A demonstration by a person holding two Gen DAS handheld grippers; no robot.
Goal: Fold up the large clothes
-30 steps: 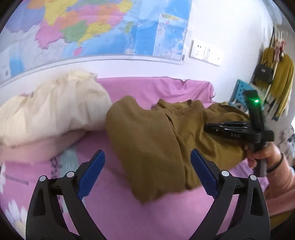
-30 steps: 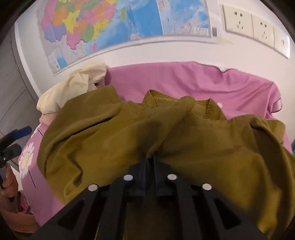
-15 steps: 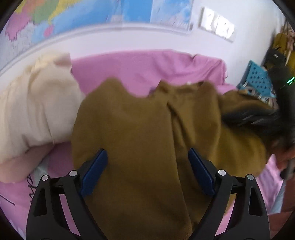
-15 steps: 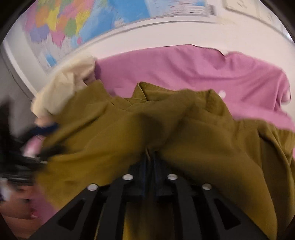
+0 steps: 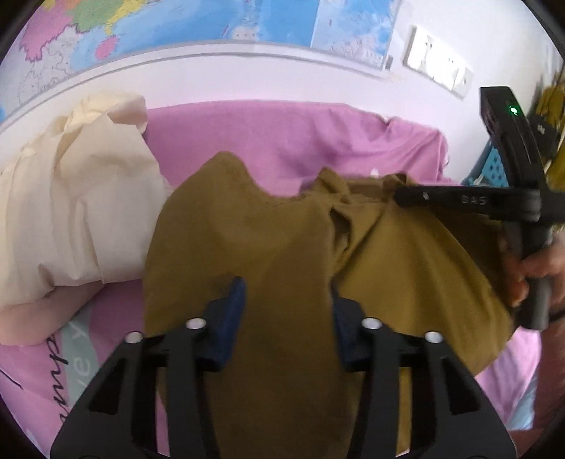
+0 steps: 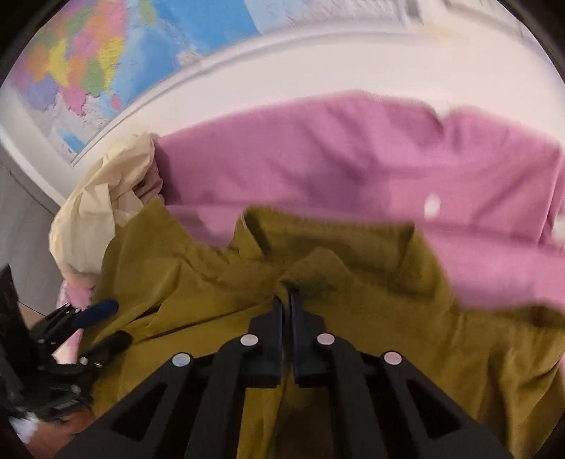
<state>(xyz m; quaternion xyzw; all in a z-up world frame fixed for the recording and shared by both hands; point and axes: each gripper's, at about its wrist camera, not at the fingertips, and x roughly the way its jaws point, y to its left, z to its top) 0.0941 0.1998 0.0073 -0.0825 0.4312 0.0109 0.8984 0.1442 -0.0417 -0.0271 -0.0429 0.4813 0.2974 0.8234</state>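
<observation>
An olive-brown garment (image 5: 282, 240) lies rumpled on the pink bedsheet (image 5: 282, 141). My left gripper (image 5: 286, 307) points down into its near part. Its jaws are closing, with a raised fold of the cloth between the blue pads (image 5: 231, 307), and a wide gap still shows between them. My right gripper (image 6: 286, 300) is shut on a pinched ridge of the garment (image 6: 353, 317) near its collar. In the left wrist view the right gripper (image 5: 400, 196) reaches in from the right, held by a hand (image 5: 536, 275). The left gripper (image 6: 106, 325) shows at the lower left of the right wrist view.
A cream pillow or bundle (image 5: 70, 197) lies on the left of the bed against the wall. A wall map (image 5: 212, 24) and sockets (image 5: 438, 67) are behind. A blue crate (image 5: 494, 169) and hanging yellow clothes stand at the far right.
My left gripper moved forward and down over the garment, and its jaws went from wide to narrow around a fold. The right gripper, still pinching the cloth, carried it across toward the left.
</observation>
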